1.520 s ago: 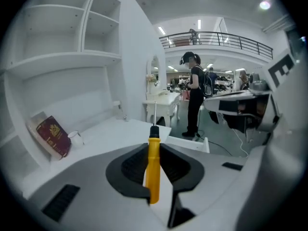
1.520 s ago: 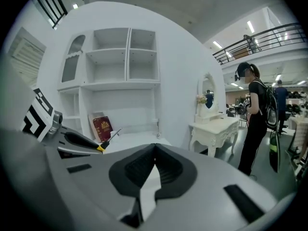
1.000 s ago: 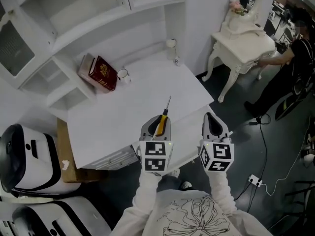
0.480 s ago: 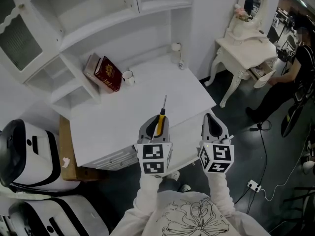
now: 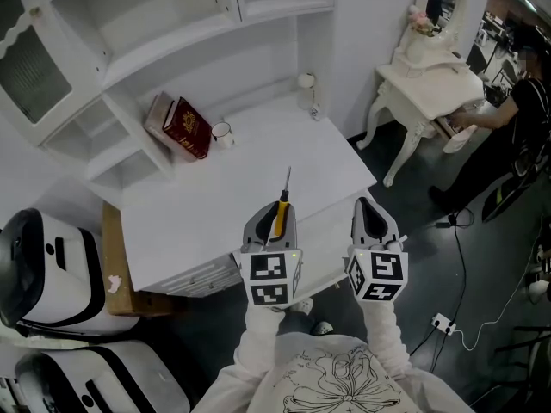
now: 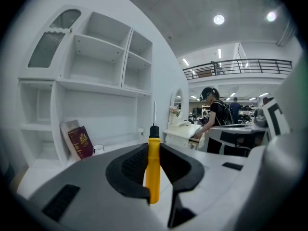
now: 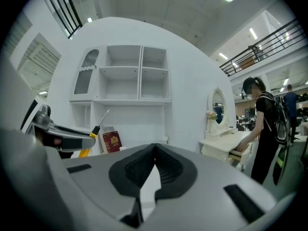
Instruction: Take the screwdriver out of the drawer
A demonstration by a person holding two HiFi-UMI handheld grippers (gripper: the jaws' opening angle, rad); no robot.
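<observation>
My left gripper (image 5: 277, 217) is shut on a screwdriver (image 5: 282, 203) with a yellow handle, a black collar and a thin metal shaft that points away over the white desk (image 5: 215, 205). In the left gripper view the screwdriver (image 6: 153, 165) stands upright, pinched between the two black pads. My right gripper (image 5: 373, 216) hovers beside it on the right, above the desk's front corner, jaws shut with nothing between them (image 7: 153, 163). From the right gripper view the screwdriver (image 7: 94, 131) shows at the left. No drawer opening is visible below the desk front.
A dark red book (image 5: 182, 126) leans against the shelf unit (image 5: 129, 67) at the desk's back, with a small cup (image 5: 220, 131) beside it. A white dressing table (image 5: 430, 67) and a person (image 5: 508, 119) stand at the right. White machines (image 5: 43, 274) sit at the left.
Both grippers have kept their places; the view has shifted slightly, and the screwdriver stays in the left gripper. The person at the right has moved an arm at the dressing table.
</observation>
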